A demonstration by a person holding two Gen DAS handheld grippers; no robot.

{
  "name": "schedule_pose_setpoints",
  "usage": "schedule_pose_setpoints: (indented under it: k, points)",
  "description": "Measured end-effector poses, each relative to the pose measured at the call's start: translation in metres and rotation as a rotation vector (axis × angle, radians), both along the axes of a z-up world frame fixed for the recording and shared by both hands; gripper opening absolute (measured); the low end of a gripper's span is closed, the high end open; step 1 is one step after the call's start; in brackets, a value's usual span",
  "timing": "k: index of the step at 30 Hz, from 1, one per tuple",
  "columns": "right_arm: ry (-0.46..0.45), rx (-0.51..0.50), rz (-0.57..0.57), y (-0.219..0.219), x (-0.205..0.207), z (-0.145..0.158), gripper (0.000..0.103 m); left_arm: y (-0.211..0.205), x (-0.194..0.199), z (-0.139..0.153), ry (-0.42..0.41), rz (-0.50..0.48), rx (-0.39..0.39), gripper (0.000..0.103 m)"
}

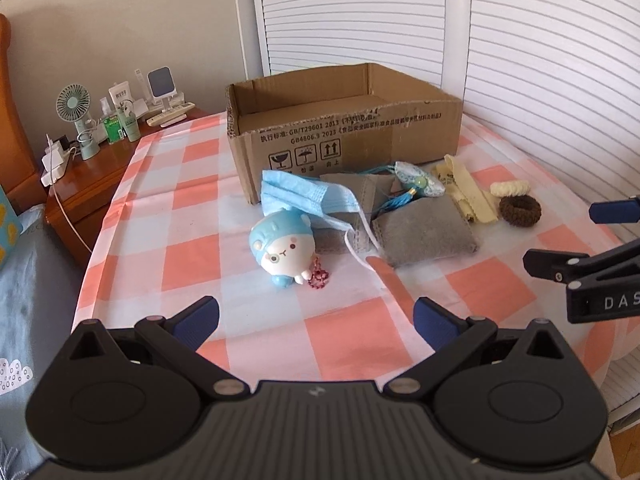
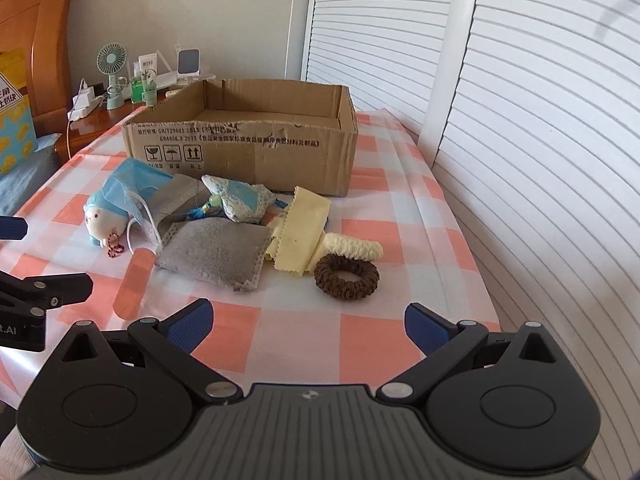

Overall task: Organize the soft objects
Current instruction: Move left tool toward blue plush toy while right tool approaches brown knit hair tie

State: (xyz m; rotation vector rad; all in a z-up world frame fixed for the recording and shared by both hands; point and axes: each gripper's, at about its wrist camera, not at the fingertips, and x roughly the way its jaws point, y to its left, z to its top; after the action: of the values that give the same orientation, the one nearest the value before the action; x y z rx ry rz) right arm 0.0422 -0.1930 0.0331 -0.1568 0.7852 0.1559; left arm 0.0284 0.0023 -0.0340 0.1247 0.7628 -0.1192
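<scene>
Soft objects lie in front of an open cardboard box [image 1: 344, 136] [image 2: 248, 148] on a checked tablecloth: a blue plush toy [image 1: 284, 250] [image 2: 98, 216], a blue face mask [image 1: 304, 196] [image 2: 132, 184], a grey pouch [image 1: 424, 232] [image 2: 216, 252], a patterned sachet with tassel [image 1: 420, 180] [image 2: 236, 198], a yellow cloth [image 1: 464, 192] [image 2: 300, 232], a cream scrunchie [image 1: 510, 188] [image 2: 352, 248] and a brown scrunchie [image 1: 520, 210] [image 2: 346, 276]. My left gripper [image 1: 316, 320] is open and empty, in front of the plush. My right gripper [image 2: 308, 326] is open and empty, in front of the brown scrunchie.
A wooden nightstand [image 1: 92, 176] with a small fan [image 1: 74, 108], bottles and chargers stands at the left. White louvered doors [image 2: 520, 120] run along the back and right. A bed [image 1: 24, 280] lies at the left. A pink plaster strip [image 2: 132, 280] lies on the cloth.
</scene>
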Motion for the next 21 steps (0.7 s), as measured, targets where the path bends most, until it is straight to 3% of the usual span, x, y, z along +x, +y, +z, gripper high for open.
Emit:
schedule_pose_setpoints:
  k: [5,10,21]
  points:
    - [0.051,-0.01,-0.006,-0.01,0.008,-0.02,0.103,0.002,0.004,-0.013,0.031,-0.044,-0.024,0.102]
    - [0.077,-0.009,-0.003,-0.016,0.011,-0.033,0.103,0.011,0.012,-0.023,0.07,-0.046,-0.1,0.102]
    - [0.09,0.038,-0.004,-0.028,0.031,-0.046,0.103,0.032,0.025,-0.036,0.072,-0.029,-0.077,0.103]
